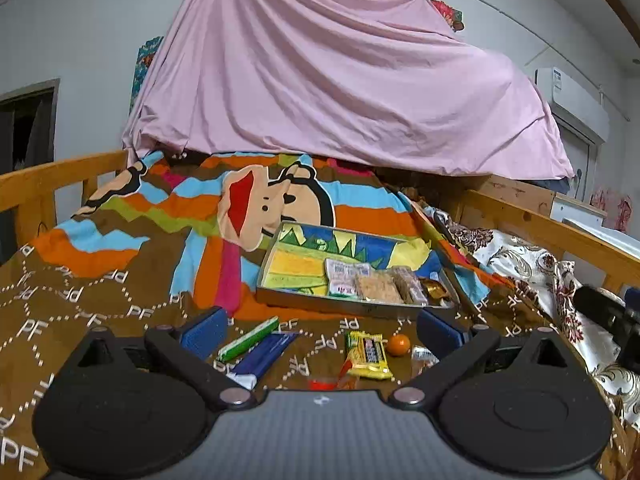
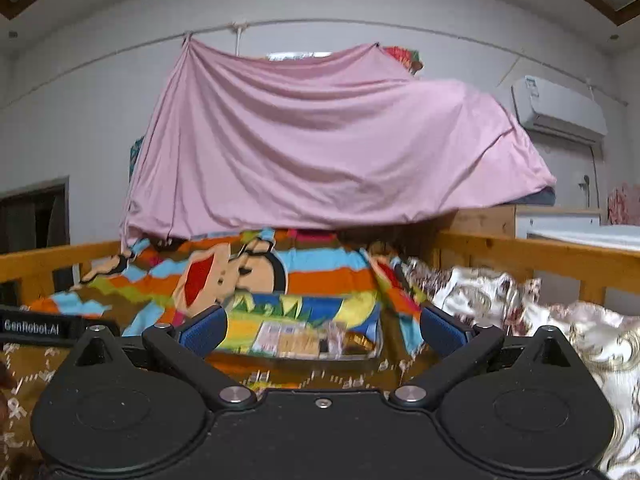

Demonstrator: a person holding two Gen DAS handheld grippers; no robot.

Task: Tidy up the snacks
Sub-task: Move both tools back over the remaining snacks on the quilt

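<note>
left gripper [image 1: 320,330], with blue ribbed pads on black arms, is hovering low over the brown patterned bedspread [image 1: 80,300], jaws standing wide apart and gripping nothing. right gripper [image 2: 320,330] is likewise standing wide apart and empty, aimed at the shallow rectangular tray with a colourful cartoon lining [image 1: 298,236]; its view is blurring, so detail there is poor.

the tray is serving as landmark. inside it, toward its near right corner, white printed sachets [image 1: 344,276], two clear-wrapped grainy brown bars [image 1: 390,286] and a gold foil-wrapped piece [image 1: 434,288] are lying packed side by side, judged deliberate, as sorted stock. the tray's left half is showing bare lining.

between the tray and the left gripper, loose items are lying on the bedspread: a green and white stick pack [image 1: 248,338] and a dark blue flat sachet [image 1: 266,354] toward the tray's left end, a yellow crinkled wrapper with dark lettering [image 1: 366,356], a small round orange fruit [image 1: 398,345] just beside it, and a small silvery wrapped piece [image 1: 424,353] nearer the tray's right end. a red item at the camera body's edge is too hidden to identify.

judgement: sorting is partly done; the spread jaws are suiting a pick of one loose item, though which one cannot be told. the soft, wrinkled bedspread is likely giving under pressure, and the fruit may roll.
</note>
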